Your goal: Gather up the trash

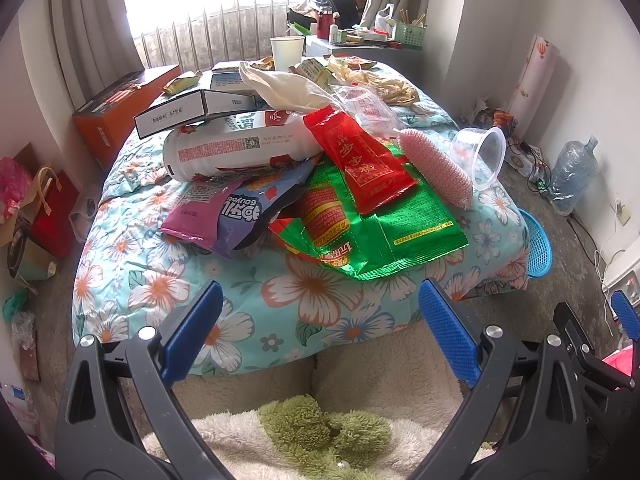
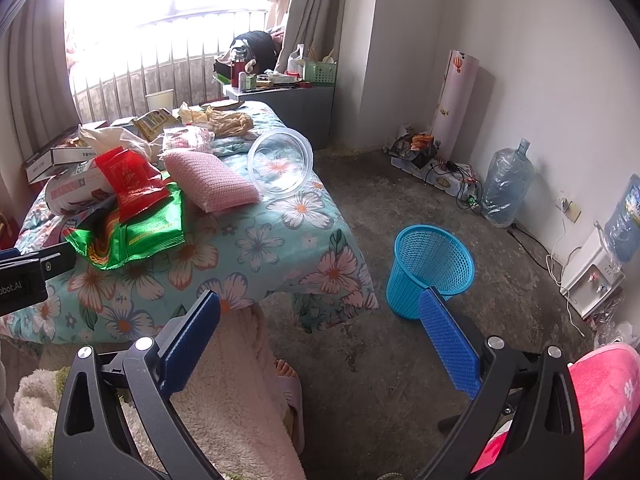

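A heap of trash covers the floral cloth (image 1: 320,312) of the table: a red wrapper (image 1: 360,160), green foil bags (image 1: 400,232), a purple snack bag (image 1: 224,216), a white tub (image 1: 240,148), a pink sponge (image 1: 436,164) and a clear plastic cup (image 1: 480,156). The red wrapper (image 2: 128,180), pink sponge (image 2: 208,184) and clear cup (image 2: 280,164) also show in the right wrist view. A blue mesh bin (image 2: 430,268) stands on the floor right of the table. My left gripper (image 1: 320,336) hangs open before the table's near edge. My right gripper (image 2: 320,340) is open above the floor, near the bin.
A paper cup (image 1: 286,52), flat boxes (image 1: 180,114) and crumpled bags lie farther back. An orange box (image 1: 120,108) sits left of the table. Water jug (image 2: 506,184), cables and a white appliance (image 2: 592,276) line the right wall. A person's foot in a slipper (image 2: 290,384) is below.
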Tool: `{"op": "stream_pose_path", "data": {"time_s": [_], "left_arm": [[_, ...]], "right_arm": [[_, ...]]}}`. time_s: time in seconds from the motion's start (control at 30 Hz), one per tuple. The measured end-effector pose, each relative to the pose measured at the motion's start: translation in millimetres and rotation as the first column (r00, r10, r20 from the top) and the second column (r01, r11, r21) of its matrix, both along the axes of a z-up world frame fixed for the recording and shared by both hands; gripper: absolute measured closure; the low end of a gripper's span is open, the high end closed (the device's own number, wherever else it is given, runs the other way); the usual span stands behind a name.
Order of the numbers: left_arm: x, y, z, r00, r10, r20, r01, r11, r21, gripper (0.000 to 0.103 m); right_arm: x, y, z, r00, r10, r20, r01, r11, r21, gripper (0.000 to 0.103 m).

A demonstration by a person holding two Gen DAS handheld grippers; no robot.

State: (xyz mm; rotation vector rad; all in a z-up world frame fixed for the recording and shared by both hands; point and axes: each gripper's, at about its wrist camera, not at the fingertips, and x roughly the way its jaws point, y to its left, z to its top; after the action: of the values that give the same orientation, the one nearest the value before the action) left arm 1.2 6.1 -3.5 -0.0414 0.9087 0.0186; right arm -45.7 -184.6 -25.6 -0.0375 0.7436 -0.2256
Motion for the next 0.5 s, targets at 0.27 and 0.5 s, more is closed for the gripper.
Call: {"op": "stream_pose_path", "data": {"time_s": [0.27,0.5], "left_arm": [[0.1,0.9,-0.2,1.000,0.001,-0.001,-0.001,1.000,0.001,0.009],[-0.7,2.1,-0.8,1.000,0.001,0.000,-0.001,1.000,0.000,0.009]], "right_arm": [[-0.3,-0.1,0.1,1.000,0.000,0.000,0.000,1.000,0.000,0.006],[-0.2,0.0,0.2,1.000,0.000,0.002,0.000,1.000,0.002,0.006]]}}
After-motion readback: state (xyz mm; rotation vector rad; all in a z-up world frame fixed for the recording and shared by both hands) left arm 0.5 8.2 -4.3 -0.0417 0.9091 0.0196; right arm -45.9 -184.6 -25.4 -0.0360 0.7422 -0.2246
